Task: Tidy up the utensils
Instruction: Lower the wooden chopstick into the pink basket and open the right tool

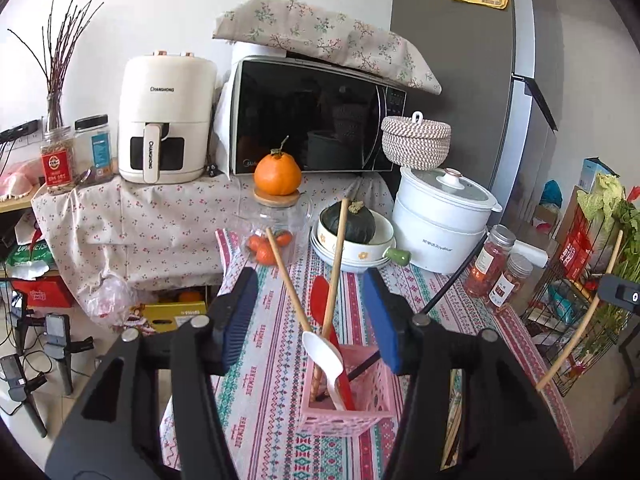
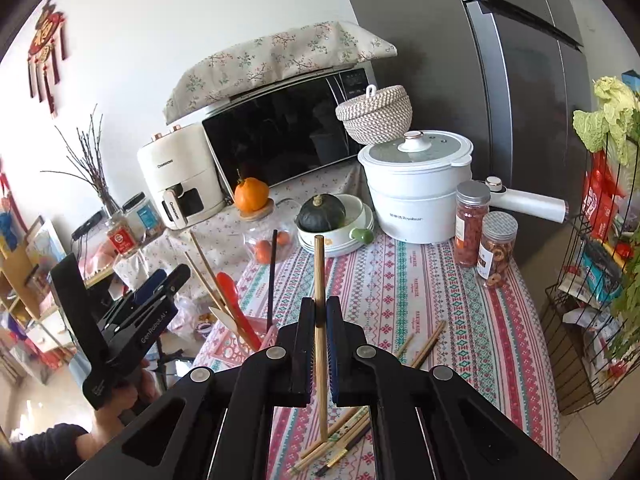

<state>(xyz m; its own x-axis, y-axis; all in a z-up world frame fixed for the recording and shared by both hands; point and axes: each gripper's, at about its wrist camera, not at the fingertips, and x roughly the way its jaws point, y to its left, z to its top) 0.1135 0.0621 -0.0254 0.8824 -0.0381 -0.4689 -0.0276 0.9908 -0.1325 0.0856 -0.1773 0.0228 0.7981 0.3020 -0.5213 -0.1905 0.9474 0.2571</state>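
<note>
A pink perforated basket stands on the patterned tablecloth and holds a white spoon, a red spatula, wooden-handled utensils and a black stick. My left gripper is open, its blue pads on either side above the basket. My right gripper is shut on a wooden chopstick held upright above the table. More chopsticks lie loose on the cloth below it. The basket and the left gripper show at the left of the right wrist view.
A bowl with a dark squash, a white electric pot, a glass jar topped by an orange, two spice jars, a microwave and an air fryer stand behind. A wire rack stands at the right.
</note>
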